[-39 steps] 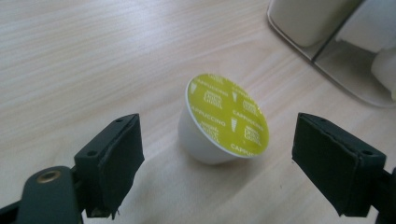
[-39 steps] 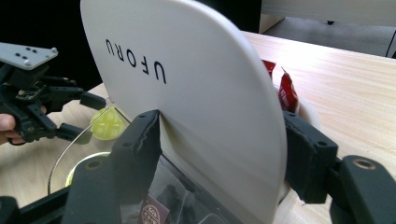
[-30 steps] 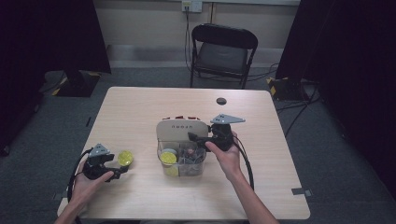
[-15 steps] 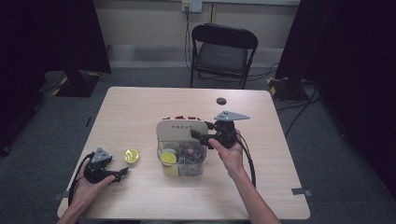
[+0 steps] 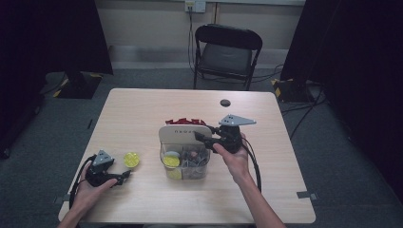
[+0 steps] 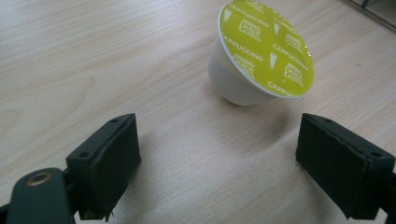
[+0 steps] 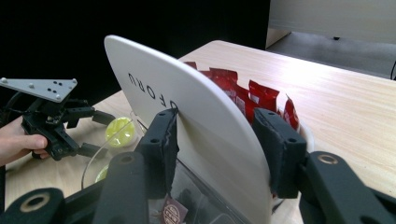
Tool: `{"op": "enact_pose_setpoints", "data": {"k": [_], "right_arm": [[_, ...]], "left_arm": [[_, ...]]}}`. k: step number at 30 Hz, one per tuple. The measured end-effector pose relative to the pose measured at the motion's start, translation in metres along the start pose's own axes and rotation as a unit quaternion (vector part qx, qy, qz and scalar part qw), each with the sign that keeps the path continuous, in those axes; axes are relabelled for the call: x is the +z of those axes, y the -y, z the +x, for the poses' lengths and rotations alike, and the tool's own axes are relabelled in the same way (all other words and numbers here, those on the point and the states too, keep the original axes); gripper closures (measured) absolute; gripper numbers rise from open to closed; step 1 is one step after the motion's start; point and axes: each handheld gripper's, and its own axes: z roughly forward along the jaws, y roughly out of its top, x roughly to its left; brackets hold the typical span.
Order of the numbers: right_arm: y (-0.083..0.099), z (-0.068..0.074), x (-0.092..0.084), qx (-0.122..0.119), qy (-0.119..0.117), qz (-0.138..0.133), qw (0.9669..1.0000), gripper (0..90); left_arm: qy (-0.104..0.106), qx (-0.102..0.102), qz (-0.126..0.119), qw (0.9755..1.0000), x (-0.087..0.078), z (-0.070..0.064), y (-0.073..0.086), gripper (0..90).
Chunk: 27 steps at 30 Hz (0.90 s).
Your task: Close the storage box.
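Wooden table (image 5: 142,109), pale top, set in a dim room hung with dark curtains.

Item: yellow cappuccino capsule (image 6: 259,51), foil lid tilted, lying on its side near the table's front left corner, just ahead of your left gripper (image 5: 124,176). That gripper's jaws stand wide, have just been opening, and hold nothing; the capsule lies free of both pads, likely just set down.

Item: clear organiser box (image 5: 184,161) at the table's middle, compartments holding more capsules and small sachets, red packets (image 7: 243,98) at its far side. A white divider panel (image 7: 196,116) stands upright at its back.

Item: your right gripper (image 7: 217,144), jaws just closed and clamped on the top edge of that panel, probably to steady the box while you sort one-handed.

Item: small dark round object (image 5: 225,102) near the far edge, well apart.

Beyond: black folding chair (image 5: 227,52) behind the far edge, grey floor, cables, wall socket.
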Motion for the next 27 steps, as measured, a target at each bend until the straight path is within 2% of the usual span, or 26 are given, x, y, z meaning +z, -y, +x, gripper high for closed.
{"op": "enact_pose_setpoints", "data": {"k": [10,27], "right_arm": [[-0.0016,0.0012,0.0014,0.006,-0.005,-0.001,1.0000,49.6],[-0.0038,0.0095,-0.0037,-0.003,-0.010,0.002,0.9999,47.7]], "left_arm": [[0.000,0.000,-0.001,1.0000,0.0001,-0.0001,0.0000,13.0],[-0.001,0.001,0.000,1.0000,-0.0001,0.0000,0.0001,13.0]]}}
